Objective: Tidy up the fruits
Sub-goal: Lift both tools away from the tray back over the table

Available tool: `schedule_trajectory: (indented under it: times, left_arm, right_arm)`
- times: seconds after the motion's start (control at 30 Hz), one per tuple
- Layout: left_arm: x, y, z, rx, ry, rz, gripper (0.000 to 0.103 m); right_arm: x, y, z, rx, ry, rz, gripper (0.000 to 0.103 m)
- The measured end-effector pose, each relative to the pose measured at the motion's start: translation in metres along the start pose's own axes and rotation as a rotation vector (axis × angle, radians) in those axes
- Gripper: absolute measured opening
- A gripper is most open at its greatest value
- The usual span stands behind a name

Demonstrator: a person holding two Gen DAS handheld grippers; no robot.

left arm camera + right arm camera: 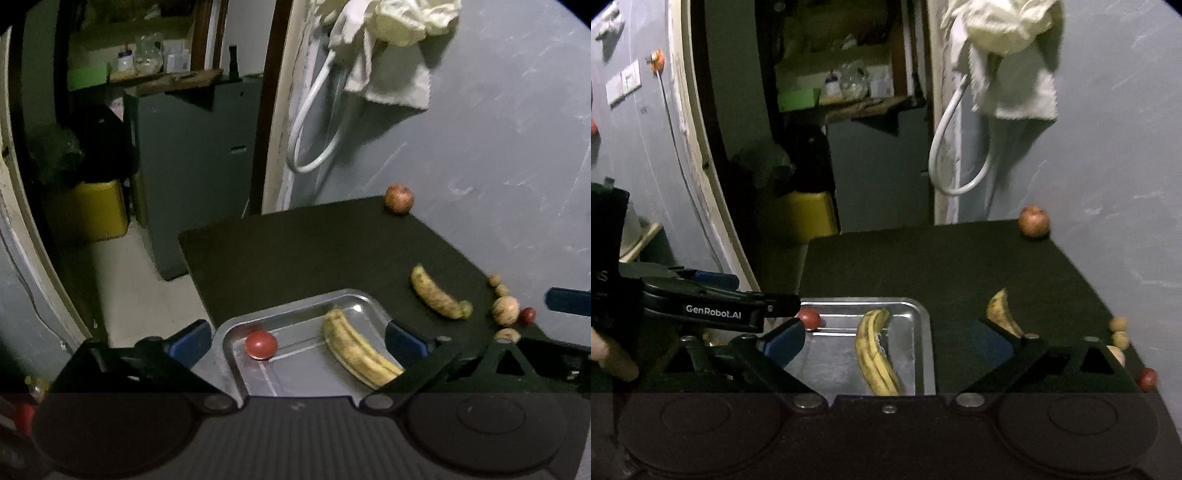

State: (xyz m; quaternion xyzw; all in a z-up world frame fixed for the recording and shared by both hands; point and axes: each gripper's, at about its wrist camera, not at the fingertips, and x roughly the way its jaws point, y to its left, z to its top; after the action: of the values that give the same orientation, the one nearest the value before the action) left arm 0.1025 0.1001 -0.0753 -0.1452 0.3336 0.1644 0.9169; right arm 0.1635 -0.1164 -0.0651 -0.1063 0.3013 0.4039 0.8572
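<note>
Both the left gripper and right gripper stand wide apart, empty, above the tray. Only the right wrist view shows the left gripper's branded body; only the left shows the tomato whole.

"GenRobot.AI" on left gripper, other labels seemingly unreadable

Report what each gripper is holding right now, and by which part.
Nothing is held. The left gripper and right gripper both stand open and empty above the metal tray, where a banana and a tomato lie.
</note>
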Motion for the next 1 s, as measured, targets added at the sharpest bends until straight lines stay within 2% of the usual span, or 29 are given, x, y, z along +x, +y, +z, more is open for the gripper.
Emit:
schedule_trajectory:
  times: [0.27,0.53,0.73,1.0]
  left_arm:
    - [-0.051,-0.029,-0.004,0.032,-0.066,-0.008,0.102]
    - [-0.094,-0.06,-0.017,0.068,-0.1,-0.055,0.102]
    - [-0.116,-0.081,-0.036,0.094,-0.113,-0.078,0.102]
    - [-0.128,-0.105,-0.062,0.129,-0.085,-0.13,0.102]
  right_arm:
    - [-0.088,-0.013,-0.009,0.083,-0.093,-0.042,0.102]
    - [-0.17,-0.014,-0.039,0.085,-0.184,-0.072,0.102]
    - [-0.201,-0.016,-0.065,0.083,-0.183,-0.086,0.102]
    - [-0.223,-0.026,-0.101,0.127,-0.147,-0.108,0.102]
